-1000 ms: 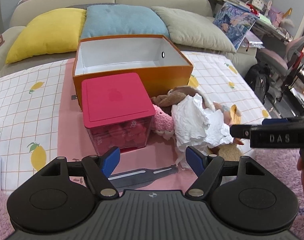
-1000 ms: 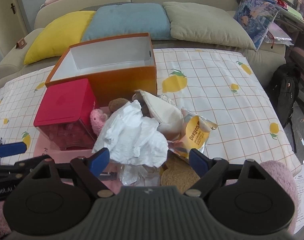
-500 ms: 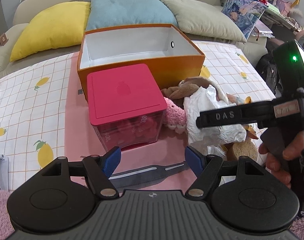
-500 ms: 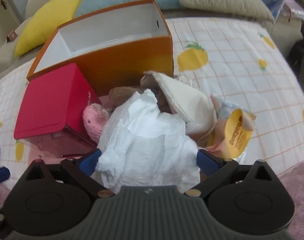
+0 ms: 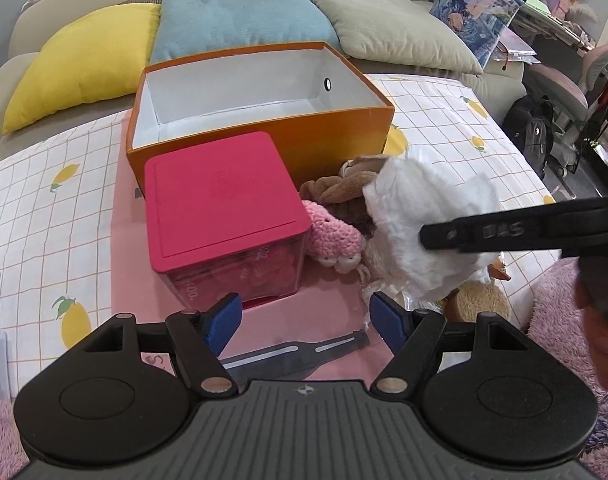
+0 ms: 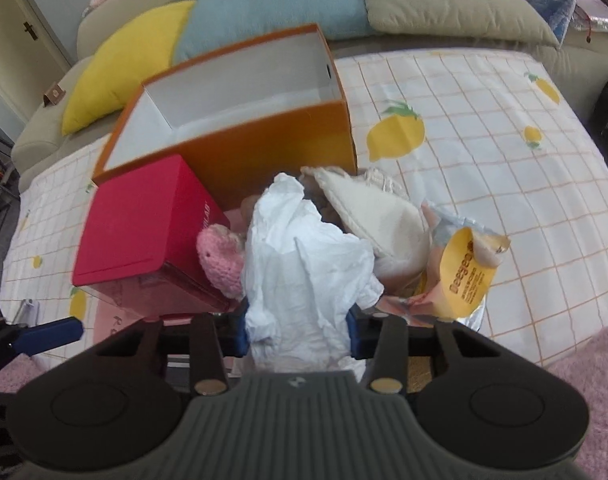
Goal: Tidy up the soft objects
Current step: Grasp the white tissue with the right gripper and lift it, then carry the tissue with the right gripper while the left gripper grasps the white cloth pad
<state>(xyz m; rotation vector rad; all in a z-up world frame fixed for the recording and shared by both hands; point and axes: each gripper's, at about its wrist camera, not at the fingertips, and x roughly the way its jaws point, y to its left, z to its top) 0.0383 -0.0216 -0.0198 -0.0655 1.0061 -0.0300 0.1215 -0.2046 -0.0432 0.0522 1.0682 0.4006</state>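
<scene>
My right gripper [image 6: 298, 336] is shut on a crumpled white tissue [image 6: 304, 272], which also shows in the left wrist view [image 5: 424, 224], and holds it over the pile. The pile holds a pink knitted toy [image 5: 332, 236], a brown plush [image 5: 340, 192], a cream pouch [image 6: 380, 216] and a yellow snack packet [image 6: 464, 272]. An open orange box [image 5: 264, 136] with a white inside stands behind. My left gripper [image 5: 304, 318] is open and empty, low in front of a red-lidded container [image 5: 220, 200].
A grey strap [image 5: 296, 354] lies on the pink mat just ahead of my left gripper. The table has a lemon-print cloth [image 6: 484, 128]. Yellow, blue and beige cushions line the sofa behind. A round woven coaster [image 5: 482, 300] lies under the pile.
My right gripper has moved in over the pile and shut on the white tissue, which now hangs lifted. My left gripper has stayed open and nearly still.
</scene>
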